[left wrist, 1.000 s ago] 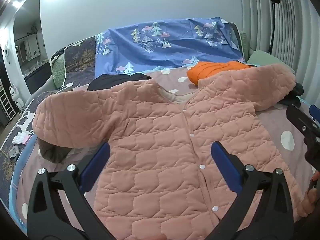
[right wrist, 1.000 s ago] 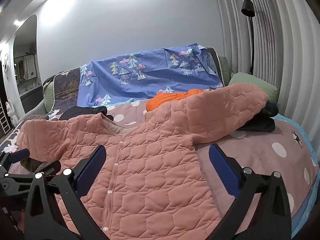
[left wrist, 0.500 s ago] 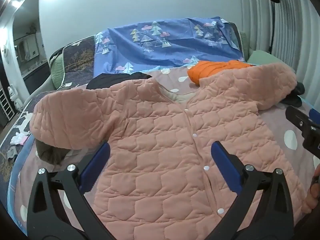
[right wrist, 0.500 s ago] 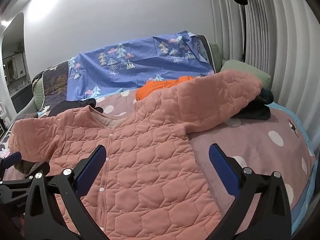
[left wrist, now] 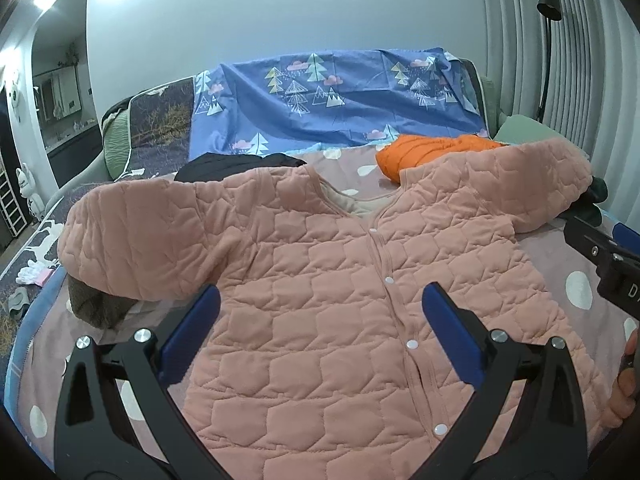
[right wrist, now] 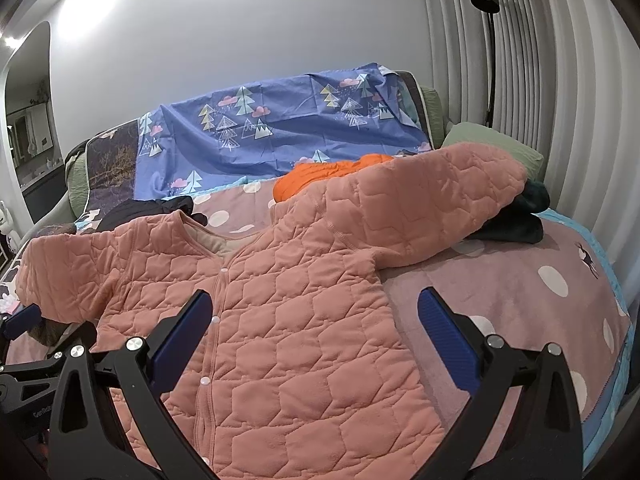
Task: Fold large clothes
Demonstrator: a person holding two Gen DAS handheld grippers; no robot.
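A pink quilted jacket (left wrist: 320, 280) lies face up and snapped shut on the bed, sleeves spread to both sides; it also shows in the right wrist view (right wrist: 288, 312). My left gripper (left wrist: 320, 312) is open and empty, hovering above the jacket's lower front. My right gripper (right wrist: 314, 320) is open and empty, above the jacket's right side near its edge. Its body shows at the right edge of the left wrist view (left wrist: 604, 252).
The bed has a mauve dotted blanket (right wrist: 500, 296). An orange garment (left wrist: 424, 152), black clothes (left wrist: 236, 166), dark clothes under the right sleeve (right wrist: 516, 220), a brown item under the left sleeve (left wrist: 96, 308) and a blue tree-print sheet (left wrist: 328, 108) lie around it.
Both grippers have shifted slightly over the jacket; the view has drifted a little. Both stay open and the jacket has not moved.
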